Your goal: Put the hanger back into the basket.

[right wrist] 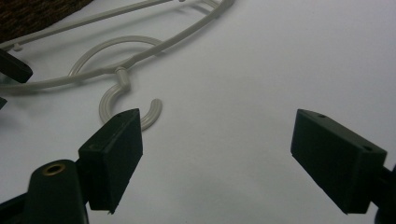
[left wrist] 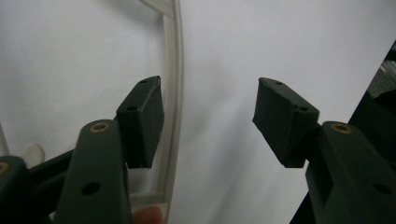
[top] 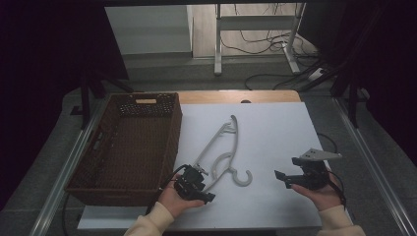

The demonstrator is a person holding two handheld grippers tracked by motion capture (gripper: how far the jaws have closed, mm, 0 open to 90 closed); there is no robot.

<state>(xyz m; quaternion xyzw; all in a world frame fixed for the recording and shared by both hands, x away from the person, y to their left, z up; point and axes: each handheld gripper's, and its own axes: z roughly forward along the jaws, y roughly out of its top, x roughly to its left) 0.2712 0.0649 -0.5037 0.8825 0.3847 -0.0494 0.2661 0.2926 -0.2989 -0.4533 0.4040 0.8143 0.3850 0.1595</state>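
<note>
We see the hanger [top: 220,150] flat on the counter [top: 275,132] beside the basket [top: 129,142]. Light, stiff, slick plastic, we judge; its thin arm suits best. Our left hand-held gripper [top: 200,183] straddles that arm unclenched; the right hand-held gripper [top: 282,178] gapes empty.

Two forearms in pale sleeves come in from the bottom edge of the high view, each hand gripping a black gripper from below. The left gripper [top: 196,181] sits low and points forward and a little to the right; its two fingers [left wrist: 142,119] stand apart with a clear gap between them. The right gripper [top: 287,178], well apart from the left, points to the left, its fingers [right wrist: 114,156] spread wide with nothing between them
</note>
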